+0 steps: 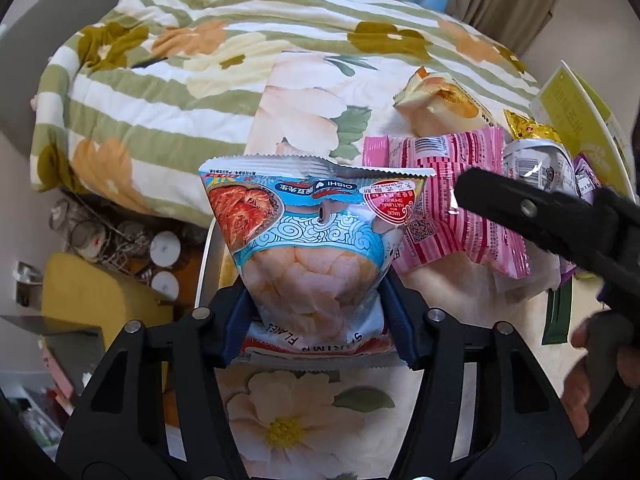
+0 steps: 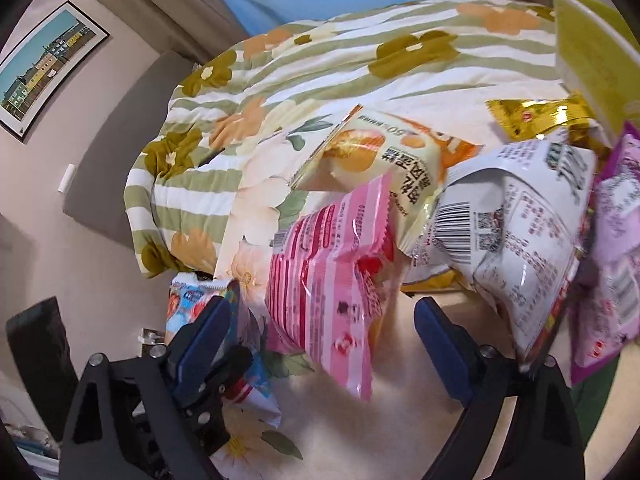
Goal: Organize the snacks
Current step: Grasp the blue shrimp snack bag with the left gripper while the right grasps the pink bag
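You are clamping the left gripper (image 1: 320, 312) on the shrimp bag (image 1: 316, 240) at the bed's (image 1: 304, 432) near edge, while your right gripper (image 2: 324, 348), fingers apart, is straddling the pink bag (image 2: 324, 280) lying lengthwise ahead.

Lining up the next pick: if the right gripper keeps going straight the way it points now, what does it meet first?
Most likely the pink striped snack bag, lying between the open fingers of the right gripper on the floral cloth. Depth is hard to judge in this fisheye view.
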Action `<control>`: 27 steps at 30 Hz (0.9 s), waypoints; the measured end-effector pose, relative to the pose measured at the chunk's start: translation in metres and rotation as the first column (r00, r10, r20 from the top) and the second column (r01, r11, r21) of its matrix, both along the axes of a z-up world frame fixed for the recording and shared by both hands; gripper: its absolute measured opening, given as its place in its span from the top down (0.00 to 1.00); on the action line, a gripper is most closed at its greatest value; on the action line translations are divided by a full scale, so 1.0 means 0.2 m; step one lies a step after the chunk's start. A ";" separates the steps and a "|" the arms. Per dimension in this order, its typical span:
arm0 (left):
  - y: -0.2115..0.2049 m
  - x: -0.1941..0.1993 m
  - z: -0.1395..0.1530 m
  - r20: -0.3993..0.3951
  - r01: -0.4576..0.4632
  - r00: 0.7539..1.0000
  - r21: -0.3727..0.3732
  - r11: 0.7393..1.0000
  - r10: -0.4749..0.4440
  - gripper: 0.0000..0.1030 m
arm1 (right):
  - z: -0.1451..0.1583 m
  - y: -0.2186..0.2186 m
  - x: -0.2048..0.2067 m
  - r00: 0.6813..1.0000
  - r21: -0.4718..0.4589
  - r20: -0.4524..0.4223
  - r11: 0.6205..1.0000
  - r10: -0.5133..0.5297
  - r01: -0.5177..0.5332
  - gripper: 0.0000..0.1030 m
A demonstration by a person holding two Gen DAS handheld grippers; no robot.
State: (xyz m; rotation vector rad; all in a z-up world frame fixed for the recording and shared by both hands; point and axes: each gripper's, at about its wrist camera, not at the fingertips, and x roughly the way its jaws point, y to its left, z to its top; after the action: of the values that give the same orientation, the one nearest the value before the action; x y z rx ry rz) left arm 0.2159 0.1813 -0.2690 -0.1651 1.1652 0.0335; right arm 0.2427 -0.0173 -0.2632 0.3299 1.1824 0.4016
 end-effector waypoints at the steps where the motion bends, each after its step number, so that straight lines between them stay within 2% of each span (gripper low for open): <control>1: 0.00 -0.01 0.00 -0.003 -0.007 1.000 -0.006 1.000 0.007 0.48 | -0.01 0.00 0.00 1.000 0.002 -0.003 1.000 0.003 -0.003 0.11; 6: 0.02 -0.06 0.01 -0.019 -0.033 0.999 -0.041 0.999 0.032 0.48 | -0.06 0.04 0.05 0.999 0.010 -0.031 1.000 0.012 -0.012 0.14; 16: 0.04 -0.13 0.03 -0.014 -0.050 0.999 -0.058 0.997 0.049 0.48 | -0.14 0.04 0.09 0.996 0.078 -0.083 0.997 -0.012 0.019 0.16; 21: 0.03 -0.14 0.04 -0.012 -0.045 0.999 -0.066 0.997 0.045 0.48 | -0.15 0.07 0.11 0.996 0.065 -0.085 0.998 0.008 -0.003 0.31; 23: 0.03 -0.15 0.04 -0.008 -0.041 0.999 -0.067 0.997 0.040 0.48 | -0.15 0.08 0.10 0.997 0.060 -0.078 0.998 0.011 -0.006 0.42; 25: 0.03 -0.16 0.06 -0.002 -0.034 0.999 -0.068 0.997 0.034 0.48 | -0.14 0.08 0.09 0.997 0.066 -0.071 0.998 0.019 -0.015 0.47; 27: 0.03 -0.17 0.08 0.008 -0.025 1.000 -0.073 0.997 0.026 0.48 | -0.12 0.08 0.07 0.998 0.057 -0.060 0.998 0.019 -0.015 0.49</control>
State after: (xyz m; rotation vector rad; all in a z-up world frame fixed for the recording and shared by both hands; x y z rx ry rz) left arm 0.1815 0.1878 -0.2527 -0.2444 1.1561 0.0126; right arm 0.2571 -0.0004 -0.2870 0.3830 1.2355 0.4430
